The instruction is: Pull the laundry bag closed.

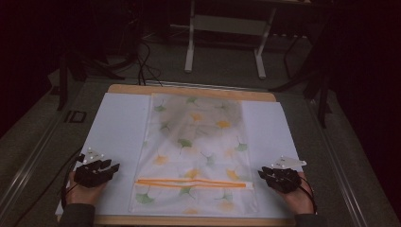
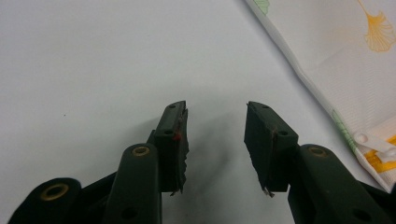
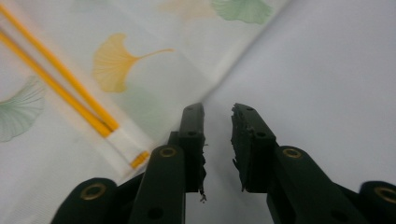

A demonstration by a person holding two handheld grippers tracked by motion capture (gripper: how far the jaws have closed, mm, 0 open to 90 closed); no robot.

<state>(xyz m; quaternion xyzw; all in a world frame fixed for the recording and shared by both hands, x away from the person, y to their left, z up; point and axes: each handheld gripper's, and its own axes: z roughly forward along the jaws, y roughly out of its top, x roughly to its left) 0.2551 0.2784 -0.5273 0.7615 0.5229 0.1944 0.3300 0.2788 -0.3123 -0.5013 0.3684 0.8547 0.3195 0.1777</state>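
On a white sheet-covered table point(image 1: 118, 123) in a dark room, the white ginkgo-leaf fabric bag point(image 1: 196, 151) lies centred, long axis near-to-far, between 2 released, empty grippers: left gripper point(image 1: 112, 167), right gripper point(image 1: 261, 173) closer to its orange zip point(image 1: 191, 182).

Dim lab or test room. Desk point(image 1: 189, 90) with wood edging carries a white sheet point(image 1: 118, 127), set up as a recording station. Beyond its far edge: grey carpet floor point(image 1: 227, 66), white metal table legs point(image 1: 190, 42), loose black cables point(image 1: 144, 61), dark stands point(image 1: 64, 75) at the left.
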